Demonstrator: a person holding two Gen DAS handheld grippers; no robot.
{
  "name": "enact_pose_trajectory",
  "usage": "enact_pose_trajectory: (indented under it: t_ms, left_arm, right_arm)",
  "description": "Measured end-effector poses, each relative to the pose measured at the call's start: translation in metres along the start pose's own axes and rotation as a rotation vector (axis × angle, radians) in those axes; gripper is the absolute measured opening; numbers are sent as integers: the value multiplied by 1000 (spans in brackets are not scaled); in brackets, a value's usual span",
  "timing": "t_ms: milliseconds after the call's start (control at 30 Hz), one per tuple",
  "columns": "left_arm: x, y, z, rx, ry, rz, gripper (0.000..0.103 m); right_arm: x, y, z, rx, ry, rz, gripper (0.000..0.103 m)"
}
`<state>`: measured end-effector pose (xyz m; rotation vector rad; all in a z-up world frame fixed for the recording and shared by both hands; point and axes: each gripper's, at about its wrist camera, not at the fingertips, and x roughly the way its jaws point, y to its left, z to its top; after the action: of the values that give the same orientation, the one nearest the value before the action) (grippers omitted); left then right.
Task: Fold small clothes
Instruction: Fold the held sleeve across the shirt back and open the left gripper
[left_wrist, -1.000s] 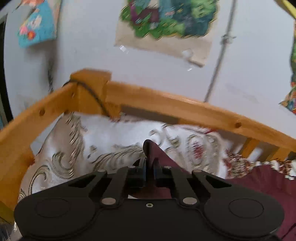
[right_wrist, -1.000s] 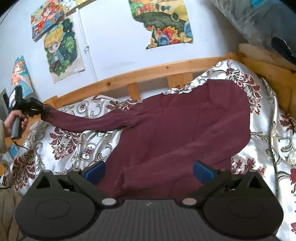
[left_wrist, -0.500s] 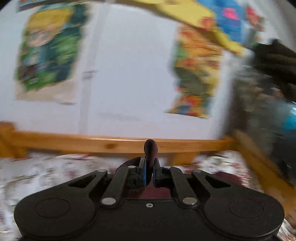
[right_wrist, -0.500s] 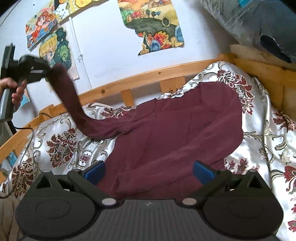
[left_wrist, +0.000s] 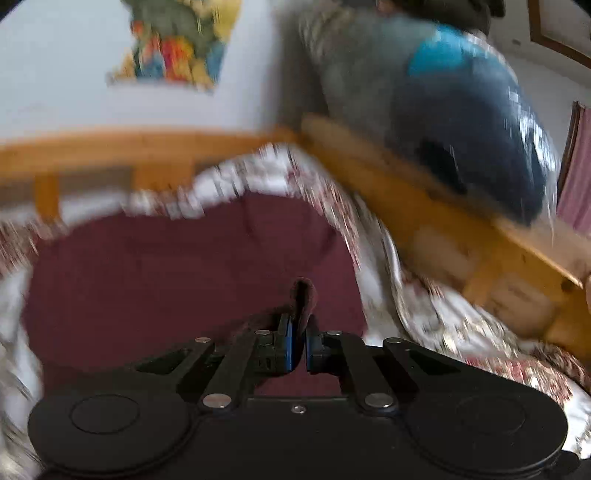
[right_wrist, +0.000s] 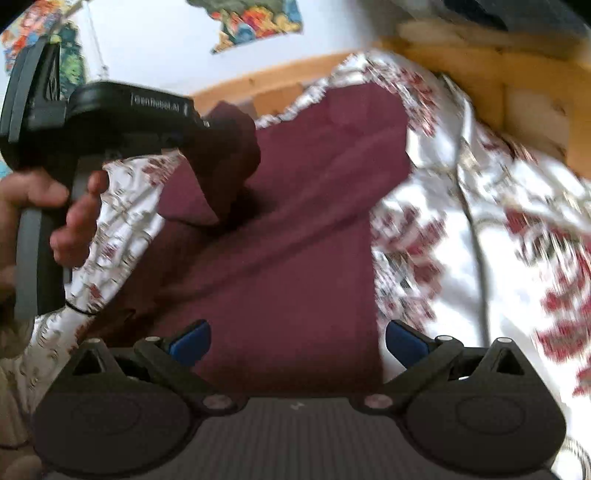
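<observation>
A maroon long-sleeved top (right_wrist: 288, 266) lies spread on the patterned bedspread (right_wrist: 480, 229). My left gripper (left_wrist: 298, 345) is shut on the cuff of its sleeve (left_wrist: 304, 299), which sticks up between the blue pads. In the right wrist view that left gripper (right_wrist: 205, 123) is held by a hand (right_wrist: 70, 214) above the top's upper left part, and the sleeve (right_wrist: 221, 166) hangs from it, doubled back over the body. My right gripper (right_wrist: 293, 341) stands open low over the top's near edge, with nothing between its fingers.
A wooden bed rail (left_wrist: 110, 147) runs along the far side and another rail (left_wrist: 424, 206) along the right. A bulky plastic-wrapped bundle (left_wrist: 461, 122) rests past the right rail. Posters (left_wrist: 177, 40) hang on the white wall. Both views are motion-blurred.
My left gripper swung the sleeve from the far left of the bed up and over to the right, across the top's body. My right gripper dropped closer to the garment and stayed open.
</observation>
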<state>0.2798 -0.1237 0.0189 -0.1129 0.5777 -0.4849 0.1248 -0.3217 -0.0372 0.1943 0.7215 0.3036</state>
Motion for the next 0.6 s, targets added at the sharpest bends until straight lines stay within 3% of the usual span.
enact_pose_trajectory:
  t_ms: [100, 167, 233, 400, 533, 600]
  left_arm:
    - [16, 1, -20, -34, 53, -25, 9]
    - [21, 9, -24, -67, 87, -52, 20]
    - [15, 18, -29, -98, 105, -79, 40]
    - [-14, 39, -27, -150, 63, -81, 64]
    - [-42, 59, -24, -175, 48, -41, 73]
    - [-54, 73, -25, -165, 44, 24, 81]
  right_arm:
    - [3, -10, -9, 34, 35, -12, 103]
    - [7, -12, -11, 43, 48, -19, 103]
    - [10, -9, -11, 41, 55, -18, 103]
    - [16, 0, -6, 79, 56, 14, 103]
    - [25, 11, 3, 89, 44, 33, 103]
    - [29, 18, 9, 71, 32, 32, 103]
